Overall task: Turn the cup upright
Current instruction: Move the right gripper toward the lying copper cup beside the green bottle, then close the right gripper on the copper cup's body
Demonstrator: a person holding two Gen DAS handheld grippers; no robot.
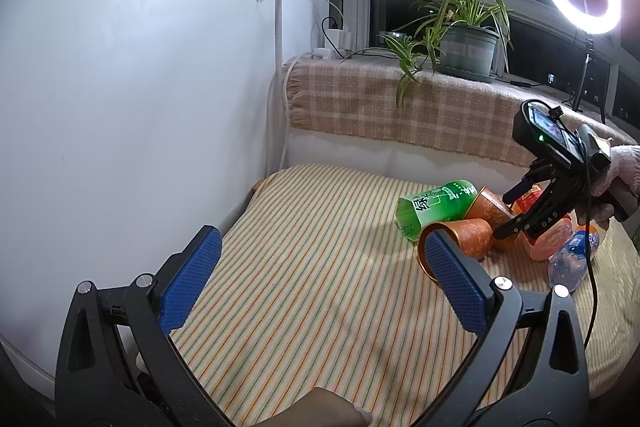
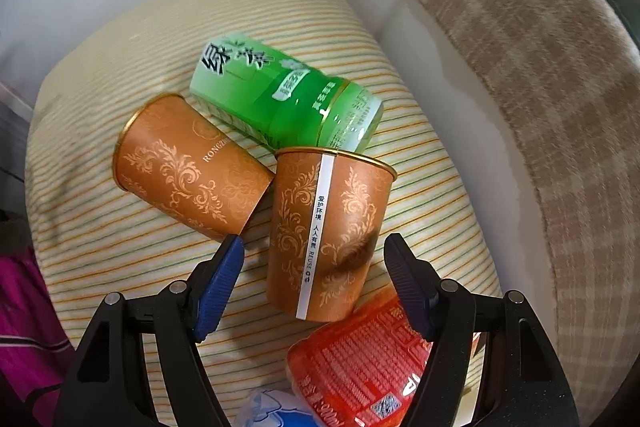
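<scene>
Two orange paper cups with gold scrollwork lie on their sides on a striped cloth [image 2: 100, 227]. In the right wrist view one cup [image 2: 324, 231] with a white seam strip lies between my open right gripper's [image 2: 316, 255] blue pads, its rim pointing away; I cannot tell if they touch it. The other cup [image 2: 188, 163] lies to its left. In the left wrist view my left gripper [image 1: 320, 247] is open and empty above the cloth, with a cup [image 1: 460, 239] behind its right pad. The right gripper [image 1: 506, 215] hovers over the far cup [image 1: 486, 209].
A green bottle [image 2: 280, 99] lies behind the cups, also in the left wrist view [image 1: 436, 205]. A red-labelled bottle [image 2: 368, 359] and a blue-labelled bottle [image 1: 572, 255] lie by the right gripper. A white wall [image 1: 120, 87] stands left. A plaid-covered sill [image 1: 400, 107] holds a potted plant [image 1: 464, 31].
</scene>
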